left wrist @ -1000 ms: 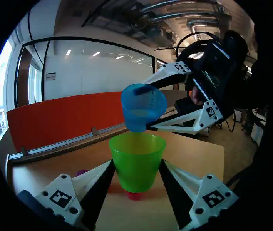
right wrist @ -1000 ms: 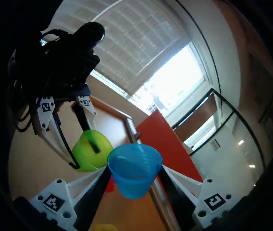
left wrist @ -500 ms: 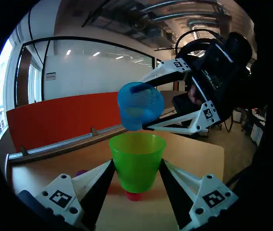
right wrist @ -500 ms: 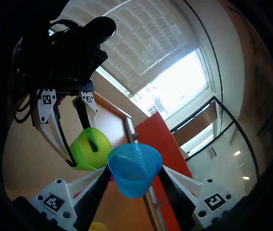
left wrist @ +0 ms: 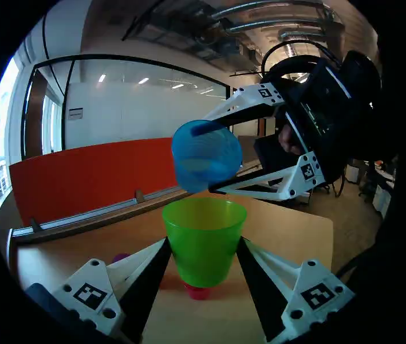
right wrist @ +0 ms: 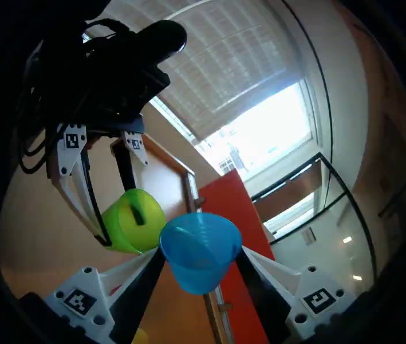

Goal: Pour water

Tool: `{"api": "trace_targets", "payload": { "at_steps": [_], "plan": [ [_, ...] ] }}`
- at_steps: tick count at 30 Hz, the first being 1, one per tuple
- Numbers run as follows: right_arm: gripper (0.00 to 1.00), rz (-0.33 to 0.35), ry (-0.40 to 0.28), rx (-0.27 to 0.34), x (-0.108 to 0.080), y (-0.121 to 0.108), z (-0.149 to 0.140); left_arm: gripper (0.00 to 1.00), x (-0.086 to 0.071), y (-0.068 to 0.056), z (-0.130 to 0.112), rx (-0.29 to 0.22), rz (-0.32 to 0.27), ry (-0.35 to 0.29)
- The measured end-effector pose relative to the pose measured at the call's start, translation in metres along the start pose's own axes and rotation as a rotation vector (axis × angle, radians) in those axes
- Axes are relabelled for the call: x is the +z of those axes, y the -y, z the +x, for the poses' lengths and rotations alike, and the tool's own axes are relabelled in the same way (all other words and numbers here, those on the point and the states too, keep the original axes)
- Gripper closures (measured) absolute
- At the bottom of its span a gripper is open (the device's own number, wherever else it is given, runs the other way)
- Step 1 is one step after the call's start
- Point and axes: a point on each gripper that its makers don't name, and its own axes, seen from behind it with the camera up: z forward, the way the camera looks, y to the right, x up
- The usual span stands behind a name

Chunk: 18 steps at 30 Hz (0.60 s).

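My left gripper (left wrist: 204, 252) is shut on an upright green cup (left wrist: 204, 242) held above the wooden table (left wrist: 294, 226). In the same view the blue cup (left wrist: 206, 156) hangs tilted just above the green cup's rim, a little liquid pooled low inside it. The right gripper (left wrist: 211, 155) comes in from the upper right, shut on the blue cup. In the right gripper view my right gripper (right wrist: 200, 261) grips that blue cup (right wrist: 200, 251). The green cup (right wrist: 133, 221) lies beside it to the left, pinched by the left gripper (right wrist: 121, 223).
An orange partition (left wrist: 88, 172) with a grey rail runs behind the table, glass walls beyond. A small red thing (left wrist: 197, 291) and a purple one (left wrist: 121, 257) sit on the table under the green cup. A bright window (right wrist: 260, 132) and slatted ceiling fill the upper right gripper view.
The blue cup has tipped further and shifted slightly left and up over the green cup. The green cup and left gripper have stayed still.
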Motion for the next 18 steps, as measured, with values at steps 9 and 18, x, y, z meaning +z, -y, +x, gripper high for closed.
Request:
{"api": "trace_targets", "payload": {
  "at_steps": [9,18],
  "plan": [
    [0.1,-0.014,0.0,-0.039,-0.0004,-0.0033,0.0037,0.2,-0.001,-0.0011,0.0006,0.0,0.002,-0.002],
    [0.1,-0.02,-0.002,-0.063,-0.0006,-0.0046,0.0074,0.2,-0.0019,-0.001,0.0002,0.0,0.004,-0.003]
  ]
}}
